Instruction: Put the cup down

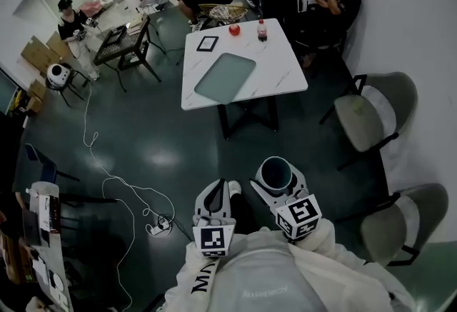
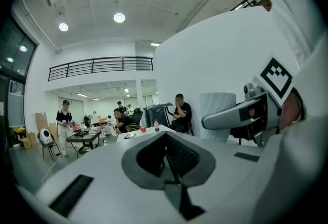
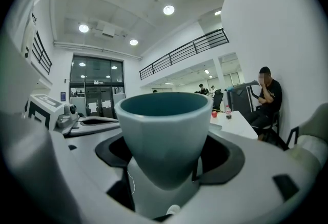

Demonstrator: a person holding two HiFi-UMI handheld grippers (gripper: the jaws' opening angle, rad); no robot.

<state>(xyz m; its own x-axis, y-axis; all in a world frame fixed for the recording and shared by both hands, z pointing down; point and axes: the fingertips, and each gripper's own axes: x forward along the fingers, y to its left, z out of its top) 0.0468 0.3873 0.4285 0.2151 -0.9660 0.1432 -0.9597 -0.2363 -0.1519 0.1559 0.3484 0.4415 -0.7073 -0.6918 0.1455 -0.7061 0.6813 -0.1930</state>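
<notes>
A pale blue cup (image 1: 275, 173) with a dark teal inside is held upright in my right gripper (image 1: 276, 185), close to my body and high above the floor. In the right gripper view the cup (image 3: 164, 130) fills the space between the jaws of the right gripper (image 3: 165, 159), whose dark pads press on its lower sides. My left gripper (image 1: 215, 200) hangs just left of it, shut and empty. In the left gripper view the left gripper (image 2: 166, 155) has its dark pads together, with the cup (image 2: 217, 114) off to the right.
A white table (image 1: 275, 71) stands ahead across dark floor, bearing a grey mat (image 1: 225, 77), a tablet (image 1: 207, 43), a red fruit (image 1: 233, 30) and a bottle (image 1: 261, 30). Two grey chairs (image 1: 373, 115) (image 1: 400, 223) stand at right. A white cable (image 1: 118, 185) crosses the floor. Several people sit beyond.
</notes>
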